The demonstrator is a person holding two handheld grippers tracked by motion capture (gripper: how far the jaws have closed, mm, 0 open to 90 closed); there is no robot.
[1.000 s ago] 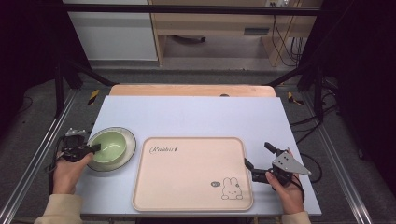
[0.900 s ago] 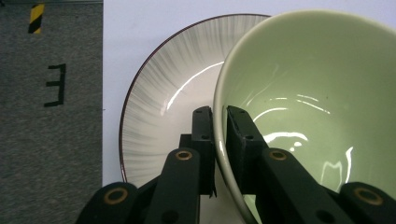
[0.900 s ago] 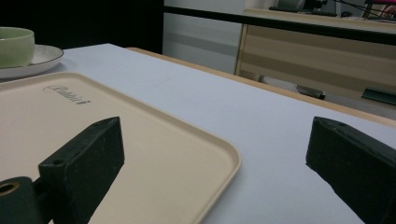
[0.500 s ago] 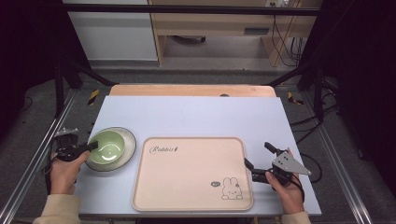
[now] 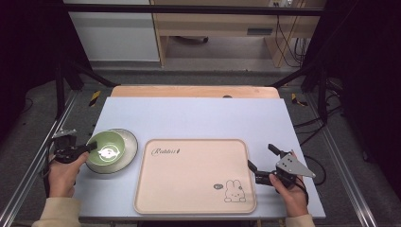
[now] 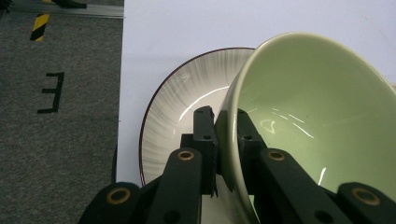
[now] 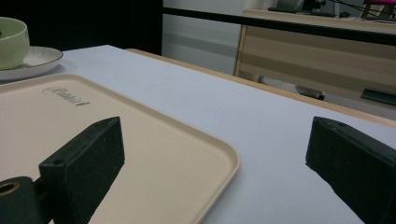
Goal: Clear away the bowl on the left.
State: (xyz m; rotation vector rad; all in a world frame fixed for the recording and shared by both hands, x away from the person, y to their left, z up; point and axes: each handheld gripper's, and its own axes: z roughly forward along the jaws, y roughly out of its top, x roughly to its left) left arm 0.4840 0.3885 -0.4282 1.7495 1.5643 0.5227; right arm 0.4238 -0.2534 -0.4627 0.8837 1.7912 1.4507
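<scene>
A pale green bowl (image 5: pixel 107 150) rests on a white ribbed plate (image 5: pixel 127 150) at the table's left. My left gripper (image 5: pixel 87 148) is shut on the bowl's left rim. In the left gripper view its jaws (image 6: pixel 223 113) pinch the wall of the bowl (image 6: pixel 317 116), one inside and one outside. The bowl looks tipped over the plate (image 6: pixel 177 105). My right gripper (image 5: pixel 261 157) stands open at the right edge of the beige tray (image 5: pixel 189 179) with nothing between its jaws. The right gripper (image 7: pixel 217 135) view looks across the tray (image 7: pixel 116 135) toward the bowl (image 7: pixel 11 39) and plate (image 7: pixel 39 58).
The tray carries a rabbit print (image 5: pixel 234 190) at its near right corner and holds nothing. The pale table top (image 5: pixel 198 118) stretches behind it. Grey floor with yellow-black tape (image 6: pixel 39 25) lies just past the table's left edge.
My left gripper has shifted slightly left, taking the bowl with it on the plate. The right gripper has not moved.
</scene>
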